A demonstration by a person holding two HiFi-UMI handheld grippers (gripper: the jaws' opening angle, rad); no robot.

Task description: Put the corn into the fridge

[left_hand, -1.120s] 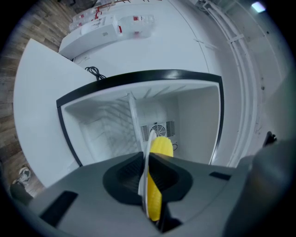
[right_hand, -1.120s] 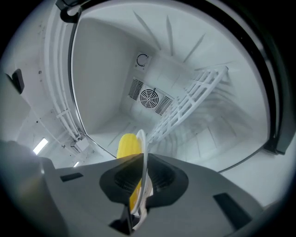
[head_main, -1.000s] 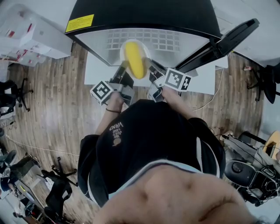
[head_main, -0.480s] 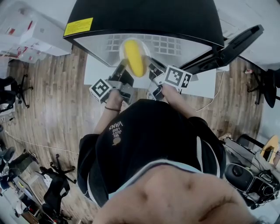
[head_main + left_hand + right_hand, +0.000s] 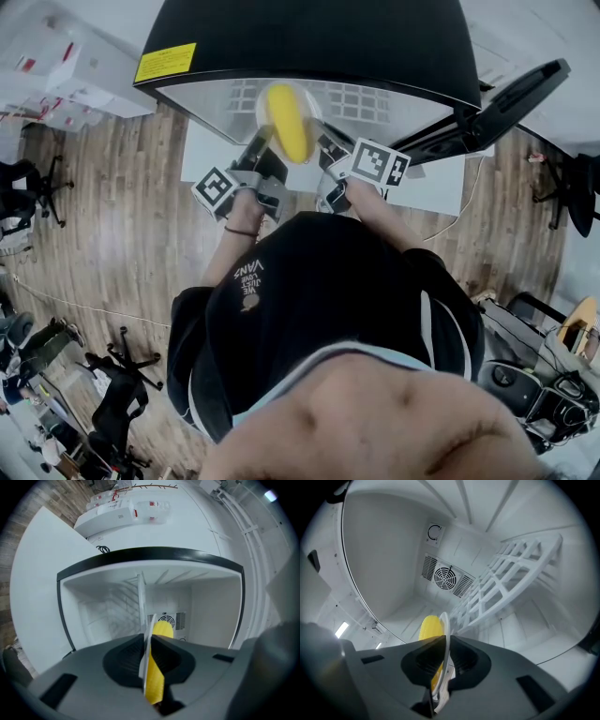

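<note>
Firmly on opposite edges of the plate (image 5: 262,111), left tool (image 5: 262,149) and right tool (image 5: 323,146), corn (image 5: 289,124) at fridge (image 5: 309,37) mouth.

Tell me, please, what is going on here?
A person holds a gripper in each hand. The left gripper and the right gripper are both shut on the rim of a white plate that carries the corn. The plate is at the open front of the fridge and appears not yet set down inside.
</note>
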